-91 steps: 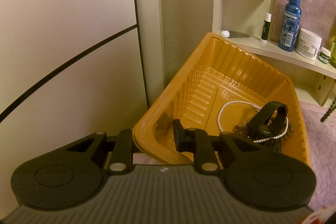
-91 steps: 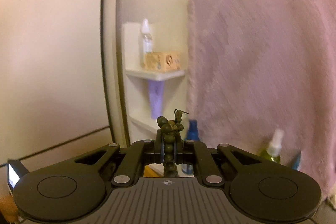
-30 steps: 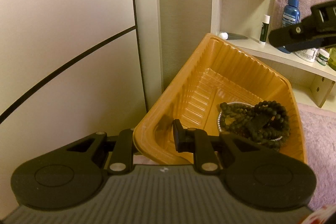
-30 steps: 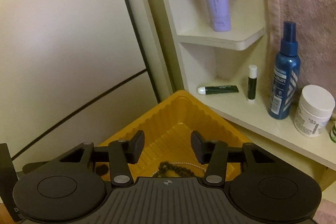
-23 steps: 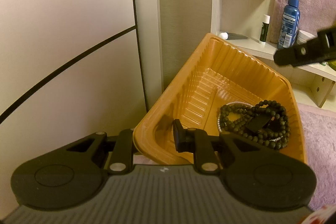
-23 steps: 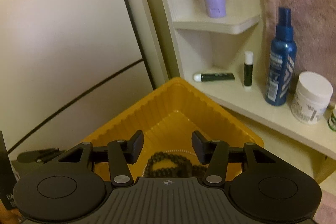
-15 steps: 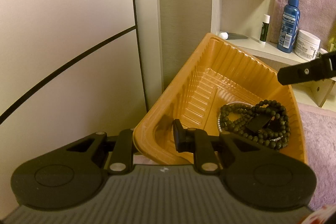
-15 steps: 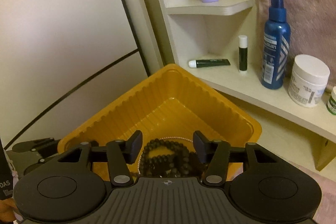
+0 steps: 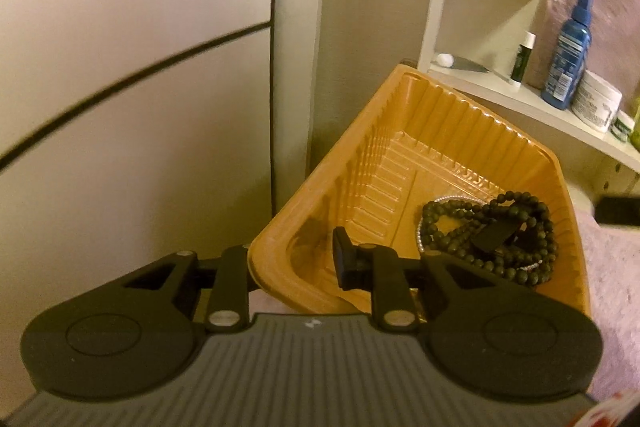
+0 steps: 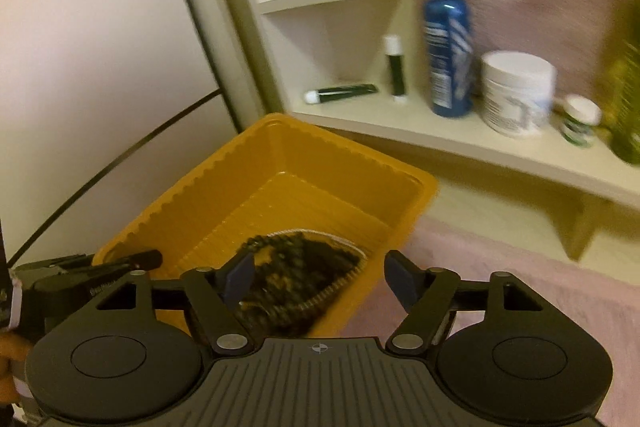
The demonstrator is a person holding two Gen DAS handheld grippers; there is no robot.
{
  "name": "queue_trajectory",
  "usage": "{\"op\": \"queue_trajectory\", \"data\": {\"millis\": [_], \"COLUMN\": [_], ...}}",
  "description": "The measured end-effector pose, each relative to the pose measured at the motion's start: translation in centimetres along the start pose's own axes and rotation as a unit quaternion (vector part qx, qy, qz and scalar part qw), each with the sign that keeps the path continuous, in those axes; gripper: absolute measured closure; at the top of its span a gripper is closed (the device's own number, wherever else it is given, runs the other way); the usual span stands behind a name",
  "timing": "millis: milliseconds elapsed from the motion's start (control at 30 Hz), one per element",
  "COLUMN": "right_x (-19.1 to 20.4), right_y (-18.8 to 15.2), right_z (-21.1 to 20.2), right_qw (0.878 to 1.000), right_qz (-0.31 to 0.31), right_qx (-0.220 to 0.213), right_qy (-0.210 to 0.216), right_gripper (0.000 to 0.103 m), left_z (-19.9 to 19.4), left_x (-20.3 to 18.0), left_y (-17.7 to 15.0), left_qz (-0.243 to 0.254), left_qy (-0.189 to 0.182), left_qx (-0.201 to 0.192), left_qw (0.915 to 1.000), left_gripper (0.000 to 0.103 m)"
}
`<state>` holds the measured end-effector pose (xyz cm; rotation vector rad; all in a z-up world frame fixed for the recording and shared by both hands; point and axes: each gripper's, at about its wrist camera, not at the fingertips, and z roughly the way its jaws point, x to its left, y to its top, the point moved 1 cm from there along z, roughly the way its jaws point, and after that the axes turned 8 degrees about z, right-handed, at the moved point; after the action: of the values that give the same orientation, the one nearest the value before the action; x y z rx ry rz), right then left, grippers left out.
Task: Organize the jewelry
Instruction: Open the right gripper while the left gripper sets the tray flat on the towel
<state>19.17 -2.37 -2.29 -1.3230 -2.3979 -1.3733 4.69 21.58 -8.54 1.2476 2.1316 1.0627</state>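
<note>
Left gripper (image 9: 294, 263) clamps the tilted yellow tray's (image 9: 460, 107) near rim, right gripper (image 10: 320, 281) is spread empty; a slipping rim could spill the bead necklace (image 9: 492, 235) at lower right.

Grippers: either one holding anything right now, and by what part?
The left gripper pinches the orange tray by its near rim wall, one finger inside and one outside. The right gripper is open and holds nothing.

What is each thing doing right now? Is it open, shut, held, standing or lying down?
Left gripper: shut on the yellow tray's rim.
Right gripper: open, holding nothing.
Yellow tray: tilted, held up at one edge.
Dark bead necklace: piled loose in the tray.
Pearl strand: under the beads, mostly hidden.
Blue spray bottle: upright on the shelf.
White jar: lid on.
Green tube: lying flat, capped.
</note>
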Motion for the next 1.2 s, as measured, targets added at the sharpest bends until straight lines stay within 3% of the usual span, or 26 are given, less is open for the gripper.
{"op": "queue_trajectory", "data": {"millis": [233,367,433,600,733,900,1200], "right_x": [-1.3,-1.6,-1.6,-2.0,-2.4,-2.3,-2.0], "right_y": [-2.8,-4.0,-4.7,-6.4,-7.5,-8.1,-10.5], "right_z": [-2.7,-4.5,-5.6,-8.5,-10.9,-13.4,-16.9], "right_qw": [0.999,0.998,0.997,0.994,0.991,0.986,0.978], "right_qz": [0.015,0.024,0.032,0.059,0.084,0.121,0.136], "right_qx": [-0.018,-0.026,-0.033,-0.047,-0.051,-0.036,-0.015], "right_qy": [-0.036,-0.057,-0.062,-0.075,-0.086,-0.106,-0.158], "right_gripper": [0.029,0.029,0.029,0.029,0.029,0.029,0.029], "left_z": [1.8,1.7,1.2,-2.2,-6.0,-9.8,-13.0], "left_x": [1.6,1.7,1.8,1.3,0.0,-4.6,-11.1], "left_y": [-0.5,-0.1,0.0,0.7,1.2,1.0,-0.8], "left_qz": [-0.037,-0.035,-0.025,0.033,0.072,0.131,0.160], "left_qy": [-0.039,-0.052,-0.051,-0.014,-0.027,-0.076,-0.173], "left_qx": [0.025,0.032,0.032,-0.011,-0.026,-0.011,0.027], "left_qw": [0.9982,0.9975,0.9979,0.9993,0.9967,0.9885,0.9716], "left_gripper": [0.073,0.059,0.059,0.054,0.047,0.046,0.045]}}
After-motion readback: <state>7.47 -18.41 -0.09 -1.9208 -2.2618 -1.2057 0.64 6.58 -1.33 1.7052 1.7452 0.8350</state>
